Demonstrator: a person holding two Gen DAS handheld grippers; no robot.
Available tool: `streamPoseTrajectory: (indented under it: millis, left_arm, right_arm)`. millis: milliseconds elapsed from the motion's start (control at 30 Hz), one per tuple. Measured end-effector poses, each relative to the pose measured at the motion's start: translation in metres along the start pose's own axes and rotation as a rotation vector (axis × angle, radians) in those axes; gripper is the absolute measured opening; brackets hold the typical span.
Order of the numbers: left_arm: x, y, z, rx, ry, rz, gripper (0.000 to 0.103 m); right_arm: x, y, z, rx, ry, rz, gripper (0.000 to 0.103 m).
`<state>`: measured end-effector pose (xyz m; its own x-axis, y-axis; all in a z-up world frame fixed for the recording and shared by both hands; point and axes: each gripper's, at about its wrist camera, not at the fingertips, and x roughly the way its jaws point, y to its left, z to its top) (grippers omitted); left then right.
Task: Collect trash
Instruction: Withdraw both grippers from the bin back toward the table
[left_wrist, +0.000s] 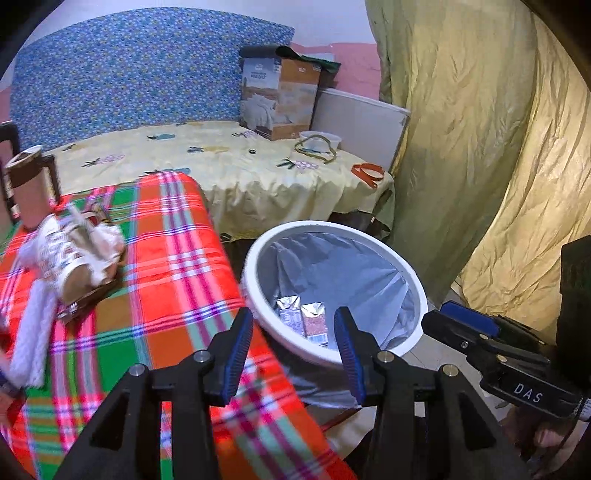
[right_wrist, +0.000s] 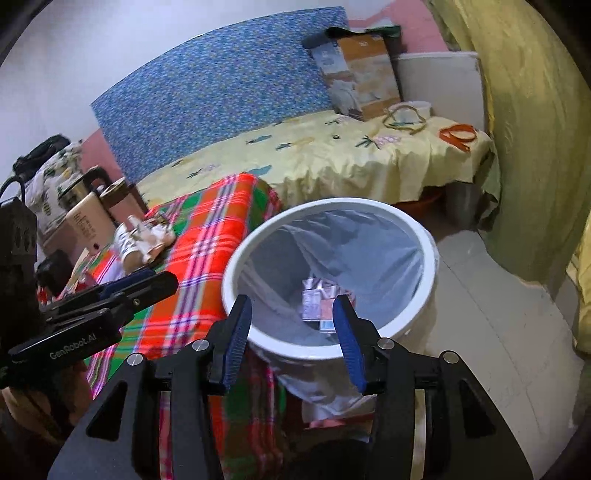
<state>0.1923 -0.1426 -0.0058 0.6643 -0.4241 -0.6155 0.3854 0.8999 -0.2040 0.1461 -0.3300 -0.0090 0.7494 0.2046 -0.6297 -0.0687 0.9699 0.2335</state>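
Observation:
A white trash bin with a grey liner stands on the floor beside the table with the plaid cloth. Two small flattened cartons lie at its bottom. A heap of crumpled wrappers and paper trash lies on the cloth at the left. My left gripper is open and empty, over the table edge and the bin's near rim. My right gripper is open and empty above the bin's near rim. Each gripper shows in the other's view, the right and the left.
A brown cup stands behind the trash heap. A kettle and a box stand at the table's far left. A bed with a yellow sheet holds a cardboard box, cords and an orange strap. A yellow-green curtain hangs right.

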Motion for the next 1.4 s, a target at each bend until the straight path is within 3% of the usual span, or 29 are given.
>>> streamPoseTrajectory:
  millis: [600, 1233, 1400]
  left_arm:
    - [-0.064, 0.055, -0.042, -0.106, -0.060, 0.155, 0.047]
    - [-0.096, 0.107, -0.063, -0.180, -0.092, 0.304, 0.048]
    - [-0.109, 0.129, -0.068, -0.217, -0.100, 0.365, 0.051]
  right_arm:
    - [-0.005, 0.062, -0.012, -0.142, 0.019, 0.081, 0.048]
    - [0.015, 0.111, -0.017, -0.233, 0.072, 0.157, 0.049]
    - [0.022, 0.118, -0.017, -0.240, 0.092, 0.188, 0.061]
